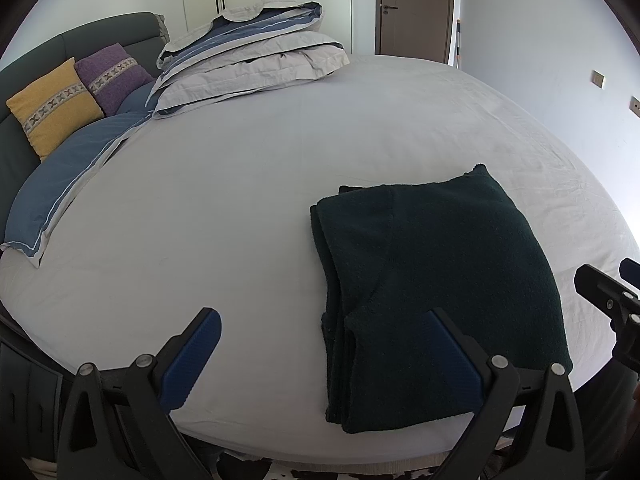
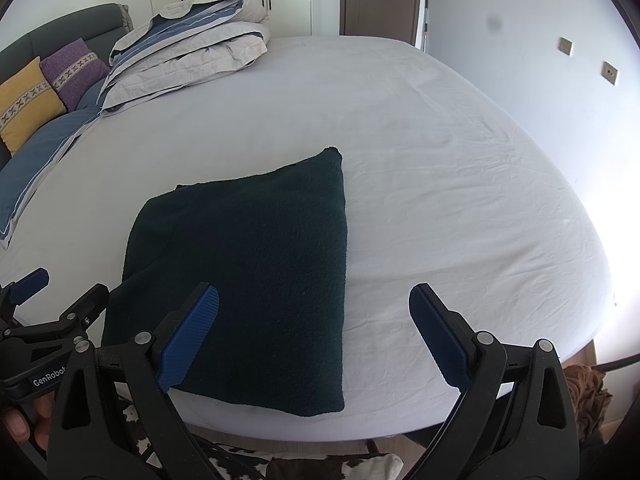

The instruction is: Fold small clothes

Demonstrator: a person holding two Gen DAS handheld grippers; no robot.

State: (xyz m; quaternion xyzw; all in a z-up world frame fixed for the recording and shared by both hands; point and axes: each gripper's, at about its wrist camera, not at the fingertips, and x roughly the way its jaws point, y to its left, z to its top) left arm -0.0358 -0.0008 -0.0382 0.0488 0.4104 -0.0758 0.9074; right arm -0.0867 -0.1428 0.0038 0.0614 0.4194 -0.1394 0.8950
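A dark green knitted garment [image 1: 436, 280] lies folded into a flat rectangle near the front edge of the bed; it also shows in the right wrist view [image 2: 256, 272]. My left gripper [image 1: 324, 344] is open and empty, held above the garment's left edge. My right gripper [image 2: 314, 320] is open and empty, held above the garment's right edge. The right gripper's black body shows at the right of the left wrist view [image 1: 612, 300]. The left gripper shows at the lower left of the right wrist view [image 2: 44, 320].
The bed [image 1: 260, 184] has a pale sheet. A folded grey and blue duvet [image 1: 256, 52] lies at the back. Yellow [image 1: 52, 108] and purple [image 1: 114, 76] cushions lean on the dark headboard. A blue pillow [image 1: 68, 184] lies at left. A door [image 1: 416, 8] stands behind.
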